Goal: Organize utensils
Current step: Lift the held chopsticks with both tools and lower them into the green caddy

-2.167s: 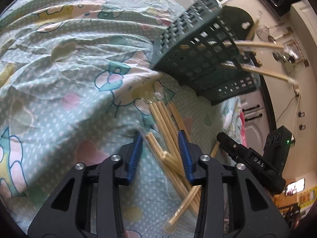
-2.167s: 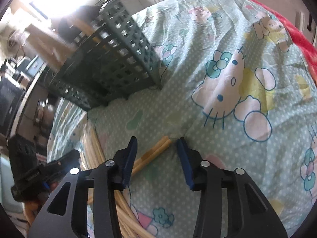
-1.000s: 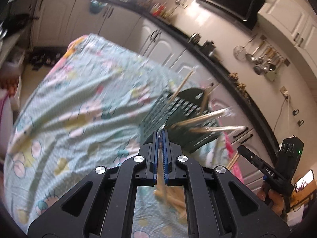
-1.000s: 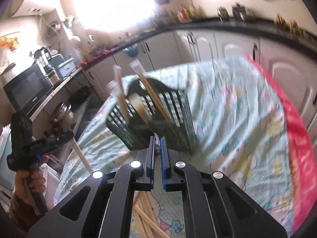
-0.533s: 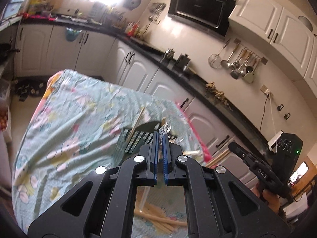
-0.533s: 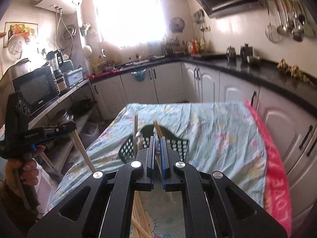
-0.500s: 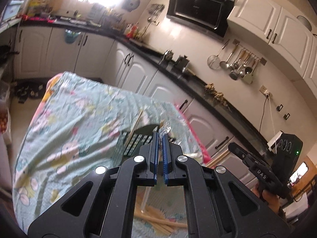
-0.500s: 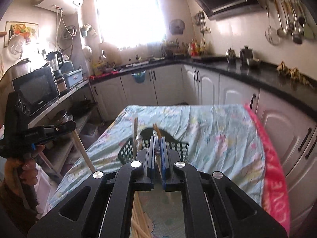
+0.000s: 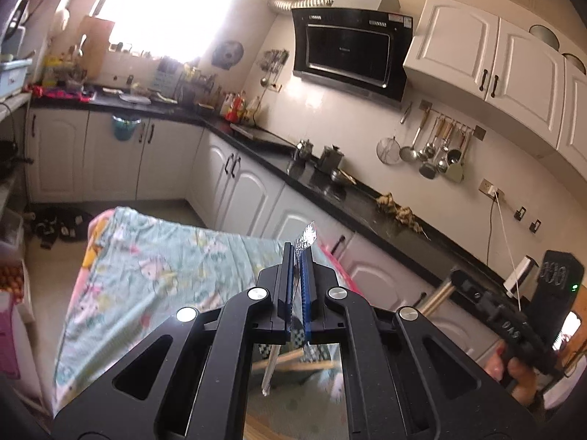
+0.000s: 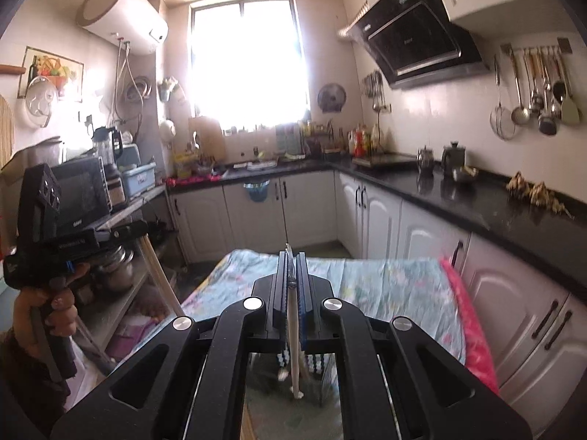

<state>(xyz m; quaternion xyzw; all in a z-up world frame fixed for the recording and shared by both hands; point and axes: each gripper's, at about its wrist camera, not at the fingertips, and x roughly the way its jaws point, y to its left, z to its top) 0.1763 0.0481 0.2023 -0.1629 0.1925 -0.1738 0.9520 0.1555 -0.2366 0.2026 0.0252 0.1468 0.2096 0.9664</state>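
Note:
My left gripper [image 9: 298, 256] is shut on a pair of wrapped chopsticks [image 9: 270, 363]; the clear wrapper tip [image 9: 307, 236] sticks out above the blue pads and the sticks hang down below. My right gripper [image 10: 291, 262] is shut on another wrapped chopstick pair [image 10: 293, 348], which hangs down over the dark green basket [image 10: 264, 370]. Both grippers are raised high above the table with the patterned cloth [image 9: 154, 256]. The left gripper with its chopsticks [image 10: 161, 286] shows at the left of the right wrist view. The right gripper [image 9: 513, 315] shows at the right of the left wrist view.
White cabinets and a black countertop [image 9: 367, 198] run along the wall beyond the table. Ladles hang on a wall rail [image 9: 433, 150]. A shelf with a microwave [image 10: 80, 190] stands left of the table. The cloth's pink edge [image 10: 469, 322] marks the table's right side.
Both grippers closed on chopstick pairs lying on the cloth and lifted them high. The views swung from the table up to the kitchen, and the basket dropped below the jaws.

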